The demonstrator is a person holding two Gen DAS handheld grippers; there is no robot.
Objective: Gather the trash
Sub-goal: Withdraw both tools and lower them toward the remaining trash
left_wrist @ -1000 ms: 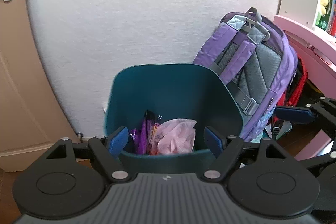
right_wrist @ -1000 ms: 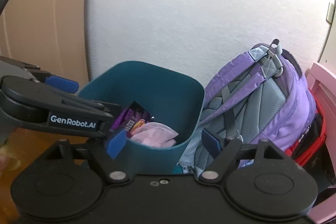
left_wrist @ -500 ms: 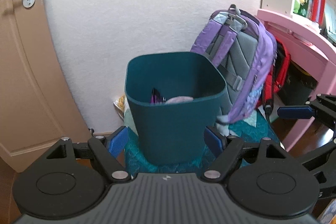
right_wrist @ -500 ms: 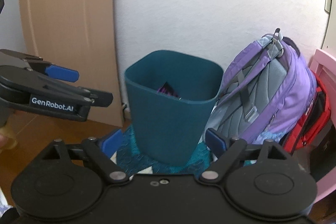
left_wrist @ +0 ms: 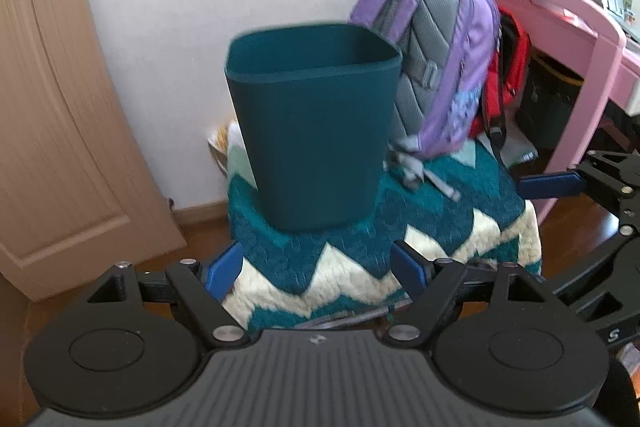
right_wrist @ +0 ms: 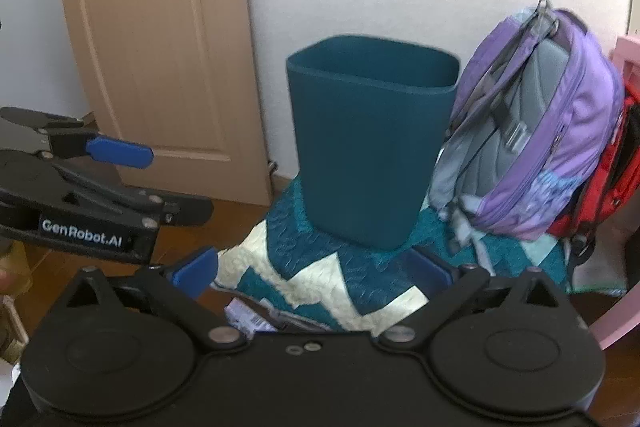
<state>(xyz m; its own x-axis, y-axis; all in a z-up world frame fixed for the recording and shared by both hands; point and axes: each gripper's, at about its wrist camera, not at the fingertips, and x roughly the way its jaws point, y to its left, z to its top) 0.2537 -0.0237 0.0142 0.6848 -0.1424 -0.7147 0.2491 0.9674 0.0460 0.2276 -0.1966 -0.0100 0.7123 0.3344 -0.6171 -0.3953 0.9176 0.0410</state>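
A dark teal trash bin (left_wrist: 316, 131) stands upright on a teal and cream zigzag rug (left_wrist: 352, 263), also in the right wrist view (right_wrist: 368, 151). Its contents are hidden from this low angle. My left gripper (left_wrist: 318, 271) is open and empty, low in front of the bin and apart from it. My right gripper (right_wrist: 314, 269) is open and empty, also short of the bin. The left gripper shows at the left of the right wrist view (right_wrist: 116, 151); the right gripper shows at the right edge of the left wrist view (left_wrist: 548, 183).
A purple backpack (left_wrist: 448, 59) leans against the bin's right side, with a red bag (left_wrist: 508, 75) behind it. A pink desk (left_wrist: 560, 3) stands at the right. A wooden door (right_wrist: 160, 39) is at the left, a white wall behind. Some paper lies under my right gripper (right_wrist: 248, 319).
Both grippers have pulled back and dropped lower from above the bin. The trash inside, visible a second ago, is now hidden behind the bin's wall. Both stay open.
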